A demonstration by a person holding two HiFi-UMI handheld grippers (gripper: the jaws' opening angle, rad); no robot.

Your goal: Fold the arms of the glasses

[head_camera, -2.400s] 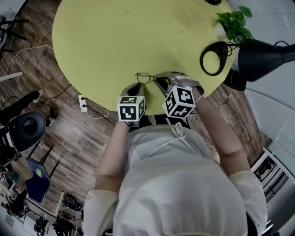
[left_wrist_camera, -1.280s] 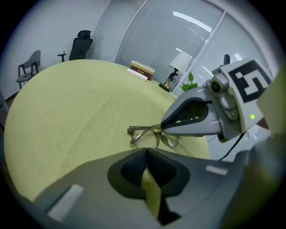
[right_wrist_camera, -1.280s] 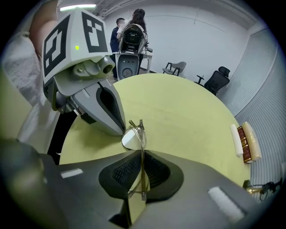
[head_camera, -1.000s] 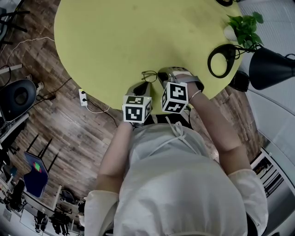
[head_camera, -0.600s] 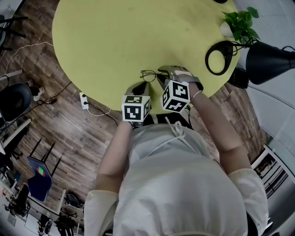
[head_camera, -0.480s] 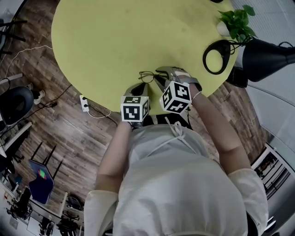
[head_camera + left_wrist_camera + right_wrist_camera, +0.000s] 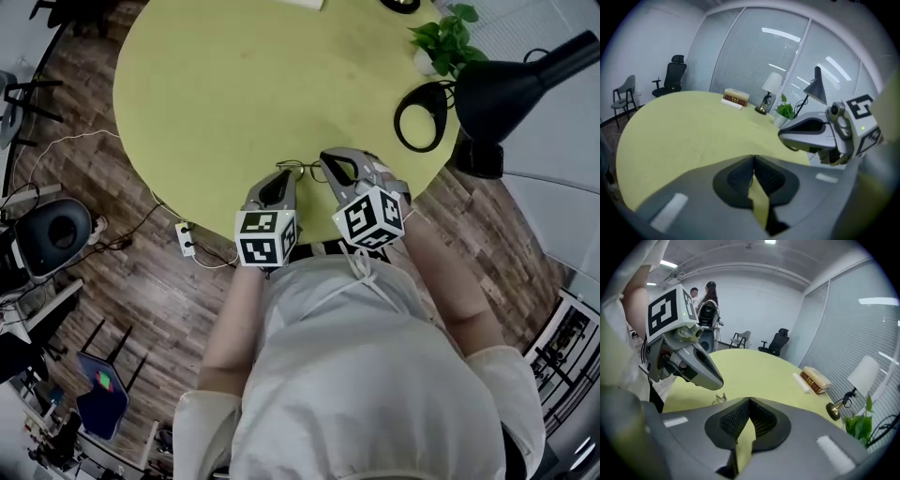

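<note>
Between the pads [image 7: 737, 177] of the left gripper [image 7: 753, 158] there is nothing but a sliver of table colour: the 2 jaws meet at their tips, closed and empty. The right gripper [image 7: 749, 400] is the same, its jaws having just been closing on no object, pads [image 7: 764, 420] pressed tip to tip. Both grippers hang side by side, tilted downward, above the near edge of the round yellow table [image 7: 234, 84], and neither touches the glasses [image 7: 302, 170]. These lie free on the tabletop just beyond and between the 2 sets of jaws, looking small and compact; the arms are too fine to make out, but the bundle reads as folded. With nothing held and both tools clear of them, the fold is probably finished, the closed jaws being a rest posture rather than a grip. A black lamp [image 7: 525, 80] and a potted plant [image 7: 448, 28] stand well apart at the far right.
</note>
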